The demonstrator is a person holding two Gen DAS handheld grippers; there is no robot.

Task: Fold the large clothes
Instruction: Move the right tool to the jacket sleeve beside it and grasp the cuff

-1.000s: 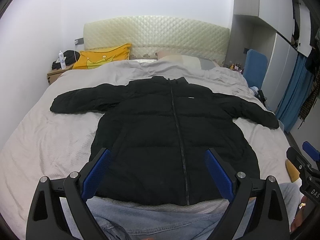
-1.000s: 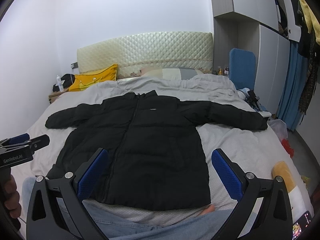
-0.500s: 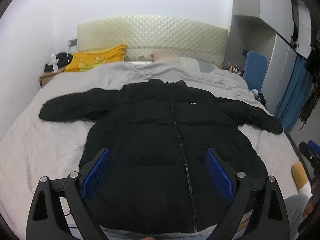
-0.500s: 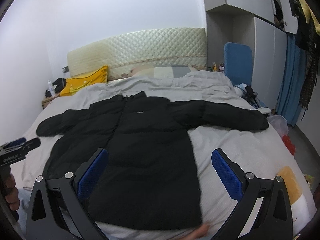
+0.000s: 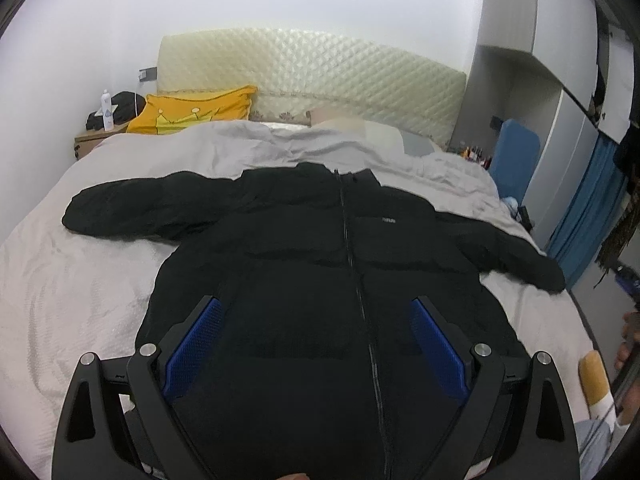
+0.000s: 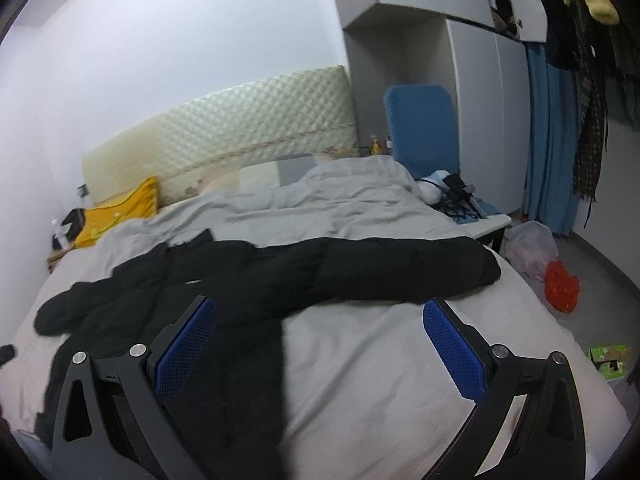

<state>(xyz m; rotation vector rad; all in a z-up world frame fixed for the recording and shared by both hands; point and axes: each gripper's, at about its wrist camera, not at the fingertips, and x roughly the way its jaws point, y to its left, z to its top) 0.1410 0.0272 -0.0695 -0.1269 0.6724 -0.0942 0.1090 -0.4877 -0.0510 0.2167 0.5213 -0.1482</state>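
Note:
A large black puffer jacket lies face up and zipped on the grey bed, both sleeves spread out. My left gripper is open and empty above the jacket's lower front. In the right wrist view the jacket lies to the left, and its right sleeve stretches across the bed. My right gripper is open and empty, just in front of that sleeve, with the jacket's side edge between its fingers.
A yellow pillow and a quilted headboard are at the far end. A nightstand stands at the left. A blue chair, a side table with cables, bags on the floor and wardrobes lie to the right.
Both grippers have moved forward over the bed. The right gripper has swung to the right toward the sleeve. The jeans at the near edge have left the views.

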